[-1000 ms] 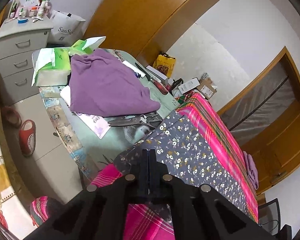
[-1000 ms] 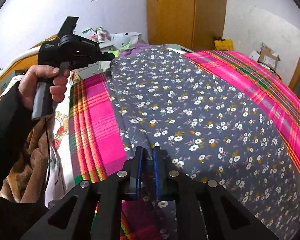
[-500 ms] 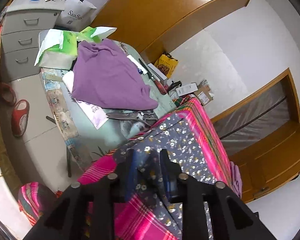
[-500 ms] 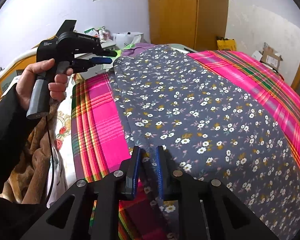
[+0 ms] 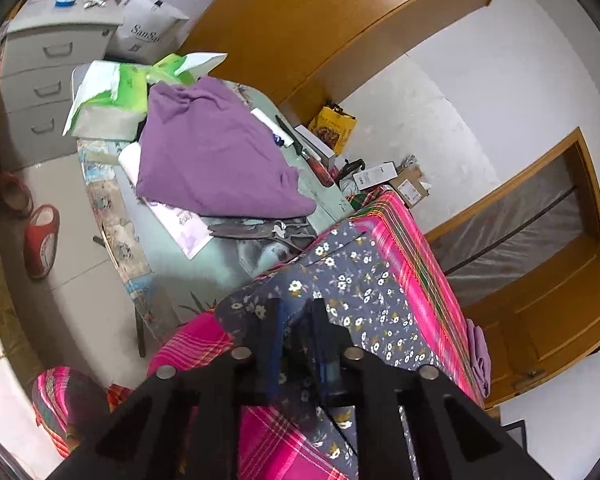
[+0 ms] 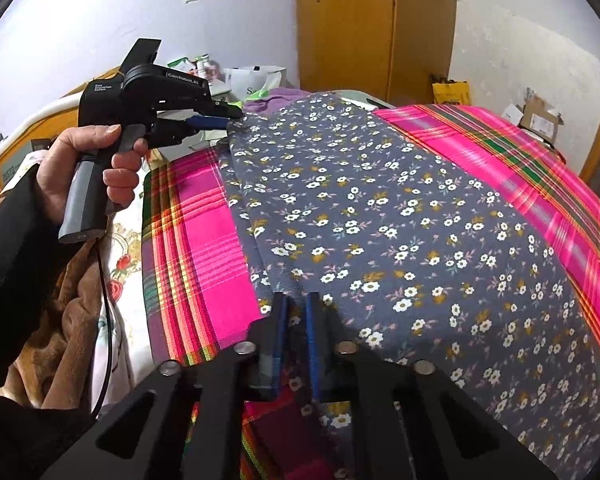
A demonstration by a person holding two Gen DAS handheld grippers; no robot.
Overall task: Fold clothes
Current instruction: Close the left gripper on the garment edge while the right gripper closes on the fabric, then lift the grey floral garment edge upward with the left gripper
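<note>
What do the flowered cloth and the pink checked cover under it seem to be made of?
The flowered cloth looks like thin, matte woven cotton or a blend: it lies flat with soft creases. The pink checked cover looks like a thicker woven blanket with a slight sheen and ribbed stripes; the fibre cannot be told.

A dark grey-blue garment [image 6: 380, 208] printed with small white and mustard flowers lies spread flat over a pink plaid blanket [image 6: 196, 248]
</note>
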